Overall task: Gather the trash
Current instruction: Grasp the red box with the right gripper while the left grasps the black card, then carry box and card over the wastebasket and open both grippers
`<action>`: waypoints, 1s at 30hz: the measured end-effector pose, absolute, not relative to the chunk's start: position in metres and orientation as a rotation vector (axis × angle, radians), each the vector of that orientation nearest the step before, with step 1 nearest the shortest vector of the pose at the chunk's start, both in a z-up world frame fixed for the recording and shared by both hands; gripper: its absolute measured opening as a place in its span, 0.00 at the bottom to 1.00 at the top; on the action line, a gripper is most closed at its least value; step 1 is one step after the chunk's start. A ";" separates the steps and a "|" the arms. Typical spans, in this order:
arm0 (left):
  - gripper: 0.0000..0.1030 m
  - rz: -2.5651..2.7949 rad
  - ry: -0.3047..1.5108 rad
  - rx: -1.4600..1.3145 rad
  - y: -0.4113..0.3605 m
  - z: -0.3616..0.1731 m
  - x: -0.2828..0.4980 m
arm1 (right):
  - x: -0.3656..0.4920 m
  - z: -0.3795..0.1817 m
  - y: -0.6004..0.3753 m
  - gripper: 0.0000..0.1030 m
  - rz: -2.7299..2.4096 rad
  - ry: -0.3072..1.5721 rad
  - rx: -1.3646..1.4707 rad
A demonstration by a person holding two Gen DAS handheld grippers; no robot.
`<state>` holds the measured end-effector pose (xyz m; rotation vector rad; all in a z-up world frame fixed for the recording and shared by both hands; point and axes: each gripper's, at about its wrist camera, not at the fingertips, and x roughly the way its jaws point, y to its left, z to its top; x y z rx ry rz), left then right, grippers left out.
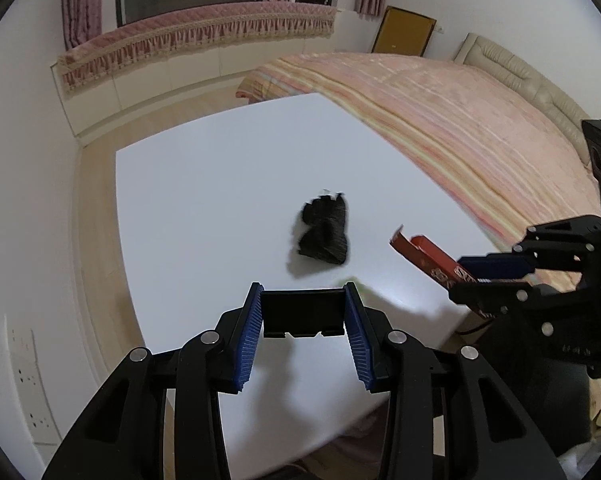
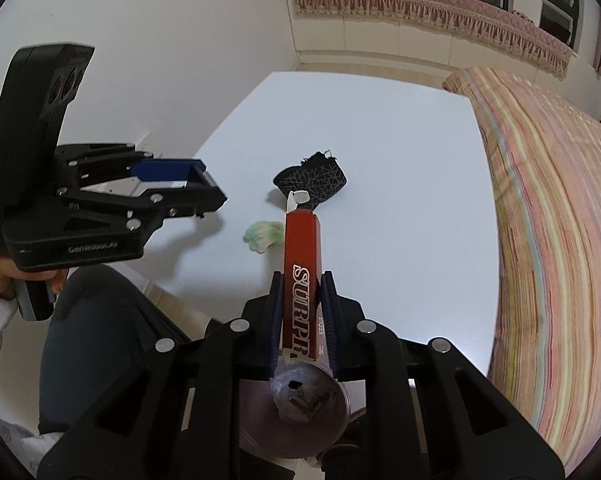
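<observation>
My right gripper is shut on a long red carton printed with white letters, held in the air over a round trash bin just off the table's near edge. The carton also shows in the left wrist view, clamped in the right gripper. My left gripper is open and empty, hovering above the white table; it also shows in the right wrist view. A black crumpled wrapper and a green-white crumpled paper lie on the table.
A bed with a striped pink cover runs along the table's right side. A white wall with sockets stands to the left. A low cabinet with a pink fringed cover lies beyond. The person's knee is near the table's front edge.
</observation>
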<state>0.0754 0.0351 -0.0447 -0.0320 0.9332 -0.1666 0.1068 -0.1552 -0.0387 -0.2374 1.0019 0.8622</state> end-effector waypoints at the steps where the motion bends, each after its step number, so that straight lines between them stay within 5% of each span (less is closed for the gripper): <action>1: 0.38 -0.169 0.928 -0.034 0.032 -0.042 0.069 | 0.103 -0.035 -0.157 0.17 0.866 0.995 -0.237; 30: 0.38 -0.263 0.921 -0.051 -0.046 -0.050 -0.044 | -0.005 -0.037 -0.231 0.18 0.928 1.000 -0.240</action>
